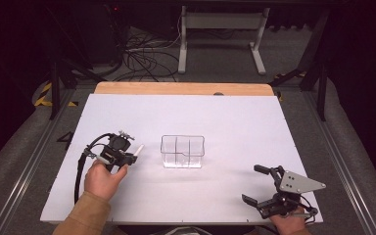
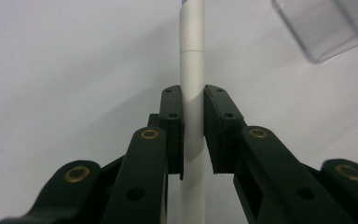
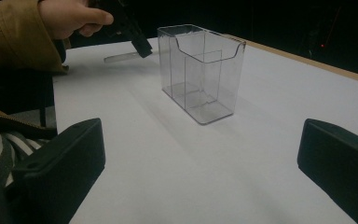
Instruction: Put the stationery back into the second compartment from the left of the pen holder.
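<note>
Pen gripped, not yet in the clear holder.

The left tongs [image 1: 127, 157] pinch a white pen [image 2: 192, 93] about mid-barrel, just left of the clear holder [image 1: 182, 151] on the desk [image 1: 235, 117] and apart from it. The holder's compartments look empty. The right tongs [image 1: 258, 183] stand spread, holding nothing, well to the right of the holder and nearer the person. Judged status: pickup done; carrying the pen over the holder, lowering and release remain.
</note>
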`<action>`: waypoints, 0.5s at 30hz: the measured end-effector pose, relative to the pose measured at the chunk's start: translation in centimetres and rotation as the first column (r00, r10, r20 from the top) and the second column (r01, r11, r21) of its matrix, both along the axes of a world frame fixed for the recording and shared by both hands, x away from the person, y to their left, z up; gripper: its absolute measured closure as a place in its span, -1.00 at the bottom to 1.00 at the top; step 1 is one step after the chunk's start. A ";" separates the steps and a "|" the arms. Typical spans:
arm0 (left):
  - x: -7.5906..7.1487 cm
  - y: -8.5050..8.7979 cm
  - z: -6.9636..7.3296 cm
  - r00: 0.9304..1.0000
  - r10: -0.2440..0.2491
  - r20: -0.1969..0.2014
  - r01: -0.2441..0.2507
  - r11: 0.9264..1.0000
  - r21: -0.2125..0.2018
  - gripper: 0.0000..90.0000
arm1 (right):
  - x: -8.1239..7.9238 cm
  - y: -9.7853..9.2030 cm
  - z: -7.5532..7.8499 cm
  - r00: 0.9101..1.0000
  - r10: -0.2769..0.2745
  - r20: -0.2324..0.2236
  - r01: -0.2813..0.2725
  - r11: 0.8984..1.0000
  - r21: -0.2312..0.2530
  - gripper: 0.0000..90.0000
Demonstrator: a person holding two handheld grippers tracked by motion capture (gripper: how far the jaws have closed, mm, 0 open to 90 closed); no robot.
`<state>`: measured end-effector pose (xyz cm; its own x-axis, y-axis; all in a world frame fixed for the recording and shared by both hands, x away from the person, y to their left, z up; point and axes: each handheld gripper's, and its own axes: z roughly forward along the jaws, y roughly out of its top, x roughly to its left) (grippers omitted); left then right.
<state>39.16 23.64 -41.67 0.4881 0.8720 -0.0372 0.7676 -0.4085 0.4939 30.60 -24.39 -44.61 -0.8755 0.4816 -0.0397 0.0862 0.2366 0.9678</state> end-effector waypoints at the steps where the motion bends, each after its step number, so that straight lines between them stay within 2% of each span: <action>1: -0.1 0.1 0.2 1.000 -0.001 0.026 0.001 1.000 -0.015 0.75 | 0.0 0.0 0.0 1.000 0.000 0.000 0.000 1.000 0.001 -0.97; 3: -0.3 0.1 0.5 0.999 -0.016 0.048 0.017 1.000 -0.019 0.75 | 0.0 0.0 0.0 1.000 -0.003 0.000 0.003 1.000 -0.002 -0.97; 5: -0.5 0.1 0.8 0.997 -0.020 0.079 0.023 0.999 -0.037 0.75 | 0.0 0.0 0.0 1.000 -0.003 0.000 0.003 1.000 -0.002 -0.97; 6: -0.6 0.1 0.9 0.996 -0.016 0.092 0.022 0.998 -0.060 0.75 | 0.0 0.0 0.0 1.000 -0.003 0.001 0.003 1.000 -0.001 -0.97; 9: -0.9 0.4 1.4 0.989 -0.020 0.144 0.032 0.997 -0.076 0.75 | 0.0 0.0 0.0 1.000 -0.003 0.003 0.003 1.000 0.000 -0.97; 10: -1.0 0.3 1.4 0.988 -0.011 0.151 0.027 0.994 -0.104 0.75 | 0.0 0.0 0.0 1.000 -0.003 0.003 0.003 1.000 0.001 -0.97; 11: -1.1 0.5 1.7 0.984 -0.022 0.177 0.040 0.994 -0.103 0.75 | 0.0 0.0 0.0 1.000 -0.003 0.002 0.003 1.000 0.000 -0.97; 12: -1.2 0.6 1.8 0.983 -0.024 0.180 0.046 0.992 -0.120 0.75 | 0.0 0.0 0.0 1.000 -0.003 0.001 0.003 1.000 0.000 -0.97; 13: -1.3 0.7 2.0 0.979 -0.031 0.200 0.057 0.991 -0.123 0.75 | 0.0 0.0 0.0 1.000 -0.003 0.002 0.003 1.000 -0.002 -0.97; 15: -1.5 0.8 2.1 0.977 -0.026 0.211 0.062 0.984 -0.168 0.75 | 0.0 0.0 0.0 1.000 -0.003 0.002 0.003 1.000 -0.001 -0.97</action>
<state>37.70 24.47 -39.53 0.5386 0.8388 -0.0794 0.6246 -0.3342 0.7059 30.59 -24.37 -44.62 -0.8741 0.4839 -0.0418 0.0852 0.2375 0.9677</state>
